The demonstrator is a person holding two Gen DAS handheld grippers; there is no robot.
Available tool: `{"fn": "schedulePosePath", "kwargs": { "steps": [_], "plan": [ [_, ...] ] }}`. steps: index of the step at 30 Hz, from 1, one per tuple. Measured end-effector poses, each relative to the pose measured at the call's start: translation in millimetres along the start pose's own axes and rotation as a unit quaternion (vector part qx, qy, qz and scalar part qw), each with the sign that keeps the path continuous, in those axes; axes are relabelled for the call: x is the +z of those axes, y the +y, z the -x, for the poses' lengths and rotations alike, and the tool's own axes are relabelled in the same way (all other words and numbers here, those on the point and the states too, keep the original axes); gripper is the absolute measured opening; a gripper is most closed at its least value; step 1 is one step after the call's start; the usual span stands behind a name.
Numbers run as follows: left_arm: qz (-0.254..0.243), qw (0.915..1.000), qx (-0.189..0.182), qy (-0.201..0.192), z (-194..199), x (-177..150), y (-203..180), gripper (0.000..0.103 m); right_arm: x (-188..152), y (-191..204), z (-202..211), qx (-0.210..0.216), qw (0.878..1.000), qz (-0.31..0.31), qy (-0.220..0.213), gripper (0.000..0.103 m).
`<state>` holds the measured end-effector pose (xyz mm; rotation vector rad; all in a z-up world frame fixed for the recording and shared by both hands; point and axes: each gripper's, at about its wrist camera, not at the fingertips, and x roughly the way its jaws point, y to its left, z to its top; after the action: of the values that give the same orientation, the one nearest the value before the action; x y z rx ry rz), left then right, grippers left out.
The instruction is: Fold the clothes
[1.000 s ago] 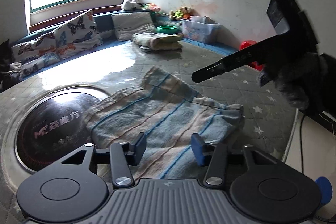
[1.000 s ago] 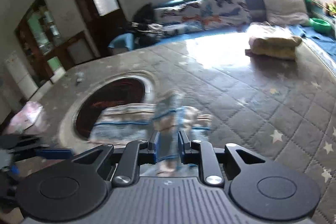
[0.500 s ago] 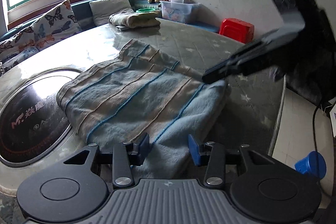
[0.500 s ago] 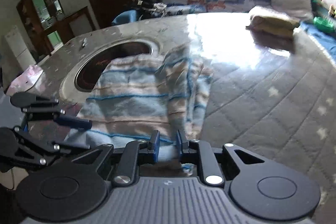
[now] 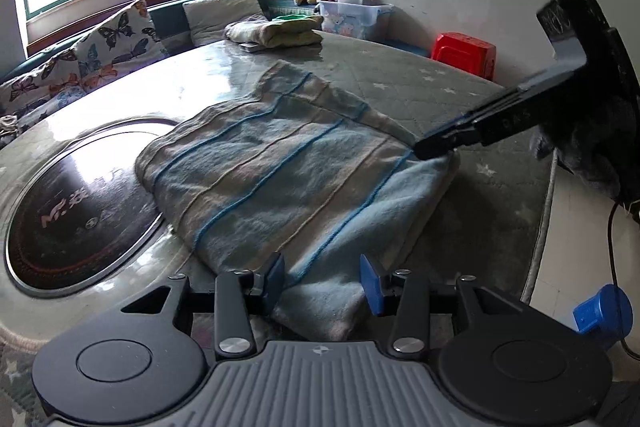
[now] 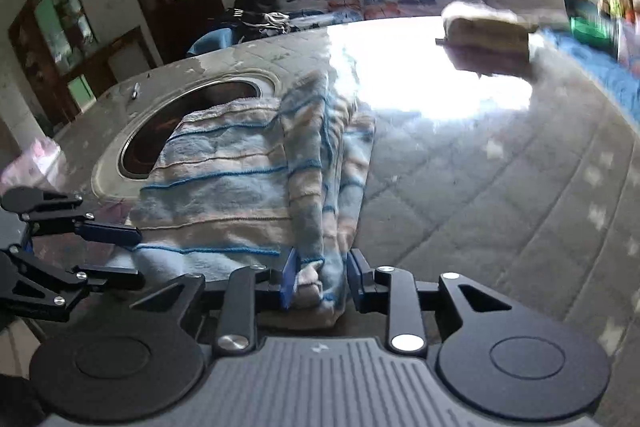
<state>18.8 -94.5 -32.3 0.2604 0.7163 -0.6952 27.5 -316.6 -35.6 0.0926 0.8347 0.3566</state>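
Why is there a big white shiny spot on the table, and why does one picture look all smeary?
In the right wrist view, window light bounces off the glossy table, washing out a white patch beyond the striped blanket, and the far folded pile smears with motion blur. In the left wrist view the picture is sharper; glare only streaks the table near the round cooktop. Both fisheye views bend straight edges.

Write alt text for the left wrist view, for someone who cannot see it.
A blue and beige striped garment lies folded on a grey quilted table, between the open fingers of the left hand-held gripper. The right hand-held gripper reaches in at the garment's far corner.
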Motion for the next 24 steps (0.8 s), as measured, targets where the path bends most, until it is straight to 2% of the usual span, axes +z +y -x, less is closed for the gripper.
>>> {"fn": "schedulePosePath", "kwargs": {
  "steps": [13,16,19,24],
  "plan": [
    [-0.022,0.9997,0.007,0.009,25,-10,25,0.046,-14,6,7,0.050,0.998,-0.029,0.036,0.029],
    [-0.023,0.9996,0.010,-0.009,35,-2,29,0.045,-2,5,13,0.045,0.998,-0.024,0.022,0.029],
    [-0.012,0.9991,-0.004,-0.041,40,12,27,0.045,19,6,17,0.027,1.000,-0.002,-0.006,0.029],
    [-0.011,0.9980,-0.031,-0.054,21,28,10,0.045,51,17,-1,0.014,0.998,0.045,-0.030,0.029]
  ]
}}
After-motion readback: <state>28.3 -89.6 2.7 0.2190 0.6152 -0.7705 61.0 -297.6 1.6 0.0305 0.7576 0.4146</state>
